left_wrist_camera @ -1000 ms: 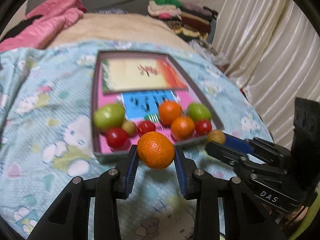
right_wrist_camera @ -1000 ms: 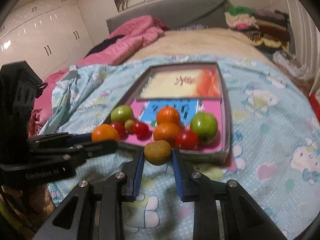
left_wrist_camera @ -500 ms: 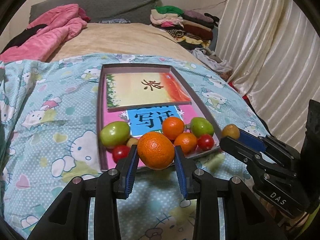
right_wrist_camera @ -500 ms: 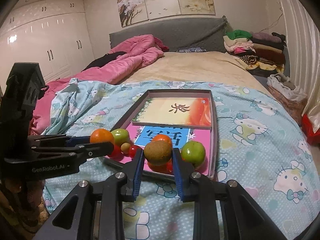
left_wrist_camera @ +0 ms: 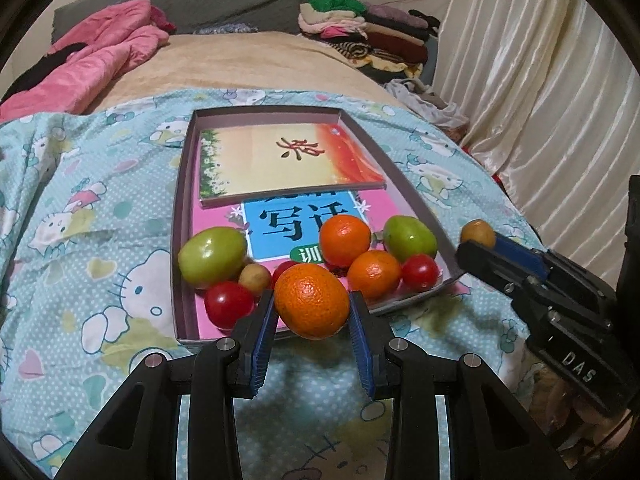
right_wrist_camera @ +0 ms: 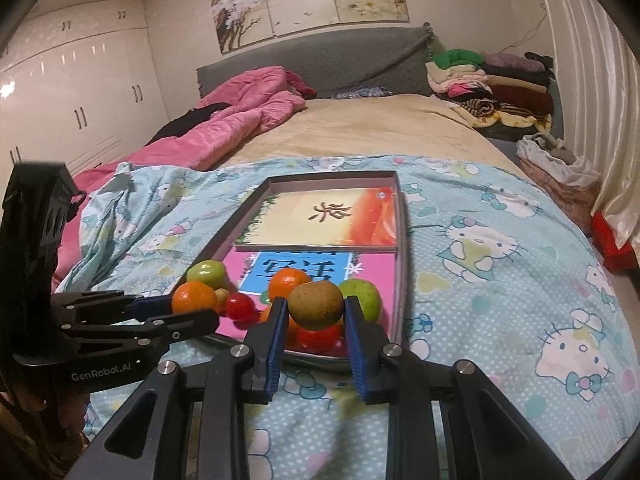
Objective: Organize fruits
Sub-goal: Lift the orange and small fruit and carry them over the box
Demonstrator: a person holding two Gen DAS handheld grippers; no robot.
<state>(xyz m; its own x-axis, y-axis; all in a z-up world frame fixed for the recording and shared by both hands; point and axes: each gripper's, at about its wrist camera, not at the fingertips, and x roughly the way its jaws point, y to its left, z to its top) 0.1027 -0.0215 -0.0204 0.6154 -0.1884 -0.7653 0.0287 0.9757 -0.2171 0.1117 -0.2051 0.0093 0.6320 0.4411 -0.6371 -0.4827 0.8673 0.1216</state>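
Since a second ago we find both cameras pulled back from the tray [left_wrist_camera: 404, 184]. Only the right view shows wardrobes [right_wrist_camera: 72, 108]. The left gripper [left_wrist_camera: 312, 316] pinches an orange [left_wrist_camera: 311, 300], the right gripper [right_wrist_camera: 316, 320] a brown fruit [right_wrist_camera: 316, 305], both above the tray's near edge.

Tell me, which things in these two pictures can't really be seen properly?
- Right wrist view: the red fruit in the tray sits behind the brown fruit held by the right gripper; its count is unclear.
- Left wrist view: the orange in the left gripper covers the tray's near rim and part of a red fruit.
- Both views: the pink book's title is partly hidden by fruit.
- The person's hands: out of frame.
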